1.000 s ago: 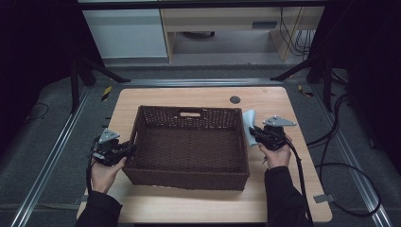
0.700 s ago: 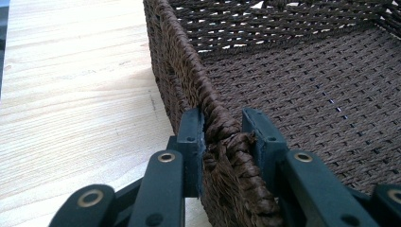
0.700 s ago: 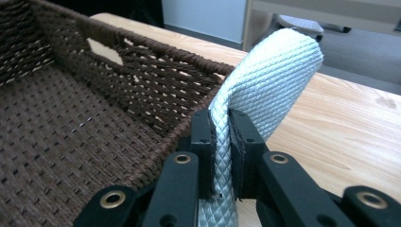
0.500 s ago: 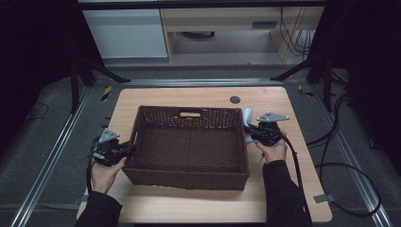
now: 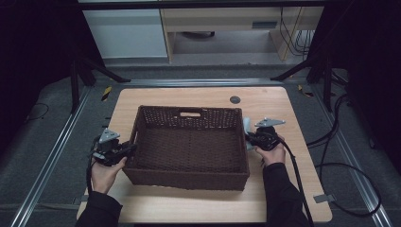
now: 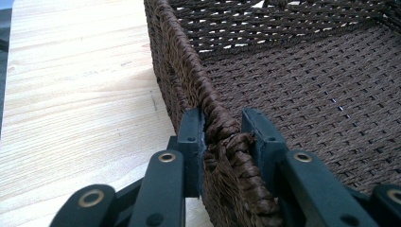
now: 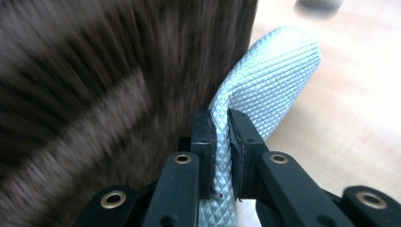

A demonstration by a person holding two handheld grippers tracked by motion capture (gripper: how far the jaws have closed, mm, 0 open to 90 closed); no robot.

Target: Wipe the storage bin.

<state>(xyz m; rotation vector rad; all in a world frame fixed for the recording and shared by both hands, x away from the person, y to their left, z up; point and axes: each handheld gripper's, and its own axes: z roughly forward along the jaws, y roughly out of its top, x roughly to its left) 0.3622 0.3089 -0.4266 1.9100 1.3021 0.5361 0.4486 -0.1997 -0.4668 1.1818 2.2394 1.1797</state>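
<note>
High view: brown wicker basket (image 5: pixel 189 146) mid-table (image 5: pixel 198 97), empty. Left gripper (image 5: pixel 124 150) at basket's left wall; left gripper view: 2 jaws straddling rim, 1 outside, 1 inside, clamped on weave. Right gripper (image 7: pixel 221 127) just beside basket's right wall, jaws pinched tight on pale textured sheet (image 7: pixel 272 71), outside basket.

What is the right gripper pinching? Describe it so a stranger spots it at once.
Find the wooden table and the big brown woven basket in its middle. Just outside the basket's right wall, the right gripper pinches a thin silver-grey sheet between its fingers. Its pale diamond-embossed surface and rounded corner contrast with the dark weave beside it.
</note>
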